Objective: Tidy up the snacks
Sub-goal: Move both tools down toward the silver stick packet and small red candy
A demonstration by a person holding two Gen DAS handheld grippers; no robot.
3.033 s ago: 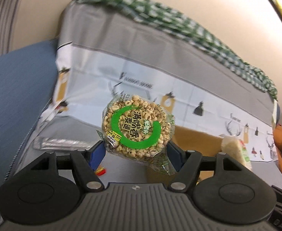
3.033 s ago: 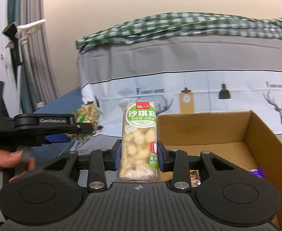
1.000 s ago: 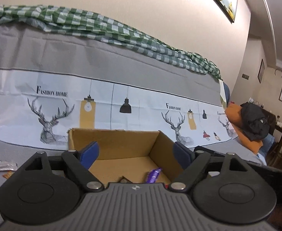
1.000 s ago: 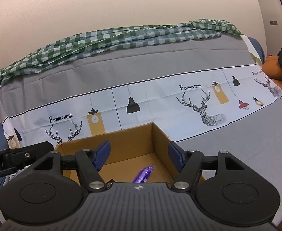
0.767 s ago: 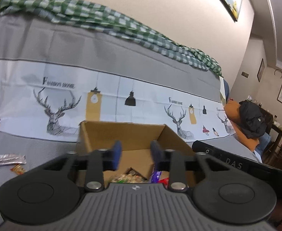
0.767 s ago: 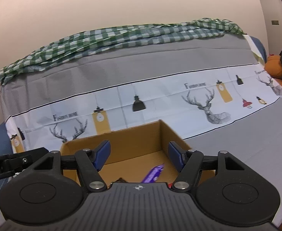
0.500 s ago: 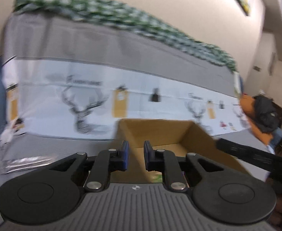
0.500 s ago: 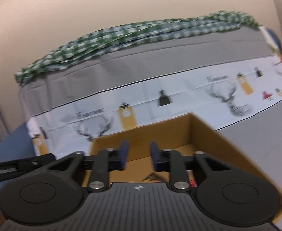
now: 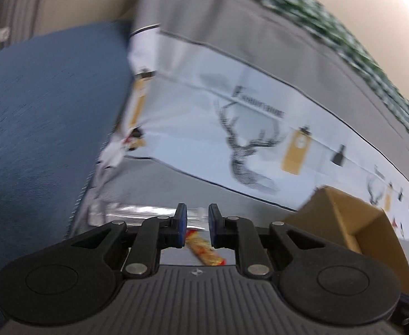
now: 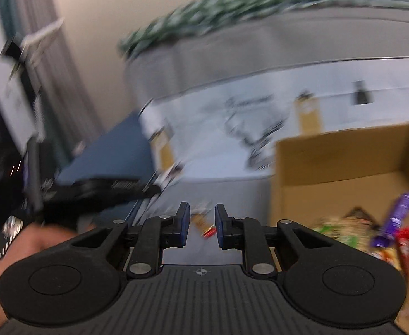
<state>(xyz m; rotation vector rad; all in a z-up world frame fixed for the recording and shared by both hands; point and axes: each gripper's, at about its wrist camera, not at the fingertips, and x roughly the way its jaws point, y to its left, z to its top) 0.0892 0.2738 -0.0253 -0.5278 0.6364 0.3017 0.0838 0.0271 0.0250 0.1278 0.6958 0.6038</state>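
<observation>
My left gripper (image 9: 195,219) is nearly closed and empty, above a small red and gold snack packet (image 9: 204,249) lying on the grey cover, with a silver foil packet (image 9: 145,212) just beyond it. My right gripper (image 10: 202,220) is also nearly closed and empty, with the same red and gold packet (image 10: 203,223) showing between its fingers. The open cardboard box (image 10: 341,153) stands to the right and holds several snacks, among them a purple wrapper (image 10: 397,217). The box's corner (image 9: 341,217) shows at the right of the left wrist view. Both views are motion-blurred.
A grey and white deer-print cover (image 9: 260,117) drapes the sofa back, with a green checked cloth (image 10: 232,8) on top. A blue cushion (image 9: 36,117) lies to the left. The left gripper's body (image 10: 98,192) and the hand holding it cross the left of the right wrist view.
Both grippers dropped their snacks into the box, closed their fingers, and swung left and down away from the box toward the loose packets on the cover.
</observation>
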